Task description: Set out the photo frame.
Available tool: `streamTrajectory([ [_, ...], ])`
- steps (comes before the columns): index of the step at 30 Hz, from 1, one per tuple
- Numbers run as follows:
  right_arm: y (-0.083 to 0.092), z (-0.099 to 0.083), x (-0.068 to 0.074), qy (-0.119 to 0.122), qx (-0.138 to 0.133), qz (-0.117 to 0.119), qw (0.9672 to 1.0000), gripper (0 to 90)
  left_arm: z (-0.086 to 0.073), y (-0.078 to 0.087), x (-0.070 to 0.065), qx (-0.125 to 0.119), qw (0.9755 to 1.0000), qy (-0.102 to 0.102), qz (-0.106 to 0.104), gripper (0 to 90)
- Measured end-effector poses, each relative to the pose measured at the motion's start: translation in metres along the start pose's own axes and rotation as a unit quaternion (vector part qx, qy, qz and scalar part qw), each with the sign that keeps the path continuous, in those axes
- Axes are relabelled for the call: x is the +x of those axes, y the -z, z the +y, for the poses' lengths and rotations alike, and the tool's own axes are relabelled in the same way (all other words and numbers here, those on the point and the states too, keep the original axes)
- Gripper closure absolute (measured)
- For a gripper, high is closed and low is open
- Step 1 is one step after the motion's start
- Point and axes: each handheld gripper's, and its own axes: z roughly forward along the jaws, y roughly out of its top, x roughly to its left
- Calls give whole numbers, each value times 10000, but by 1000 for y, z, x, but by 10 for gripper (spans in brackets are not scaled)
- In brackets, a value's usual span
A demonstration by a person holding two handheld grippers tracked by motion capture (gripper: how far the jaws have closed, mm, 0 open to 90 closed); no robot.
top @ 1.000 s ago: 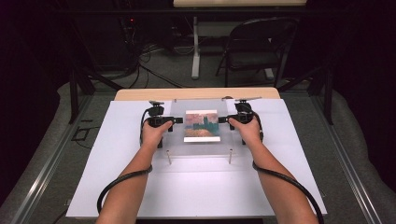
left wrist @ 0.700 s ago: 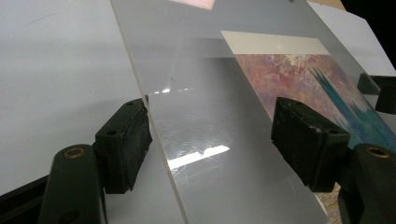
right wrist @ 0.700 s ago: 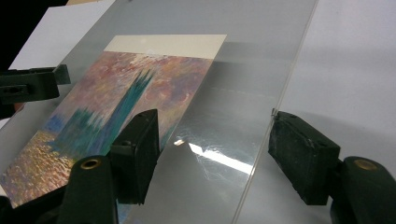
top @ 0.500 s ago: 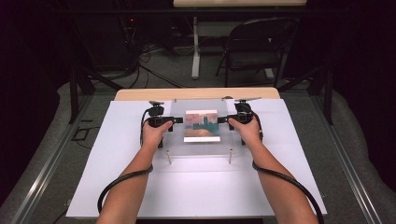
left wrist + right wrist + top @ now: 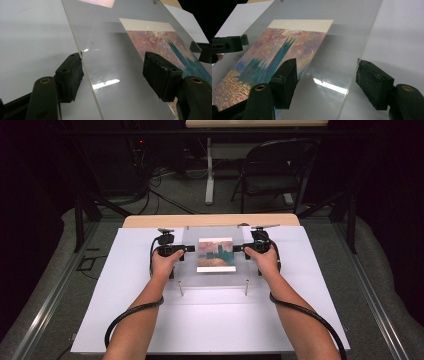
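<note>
A clear acrylic sheet (image 5: 216, 279) lies over a painted print (image 5: 216, 254) of a blue tower under a pink sky. My left gripper (image 5: 189, 249) sits at the sheet's left edge and my right gripper (image 5: 238, 249) at its right edge. In the left gripper view the jaws (image 5: 115, 75) stand wide with the sheet's edge (image 5: 87, 75) between them; they have just been closing a little, and the pads are not pressing on it. In the right gripper view the jaws (image 5: 328, 80) straddle the sheet's other edge (image 5: 354, 72), also wide apart.
The sheet rests on a white board (image 5: 125, 310) on a wooden table (image 5: 150, 221). Two small pegs (image 5: 181, 288) (image 5: 246, 286) stand at the sheet's near corners. A folding chair (image 5: 280, 170) and cables are on the floor beyond the table.
</note>
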Motion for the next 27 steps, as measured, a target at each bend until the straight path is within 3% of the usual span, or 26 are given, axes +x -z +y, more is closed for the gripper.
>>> streamTrajectory([
  [15, 2, 0, 2, 1, -33, -23, 10000, 332, 1, 2, 0, -24, 10000, 19, -40, 351],
  [27, 8, 2, 8, 172, -110, -89, 9998, 332, 6, 12, -3, 26, 10000, -58, -56, 383],
])
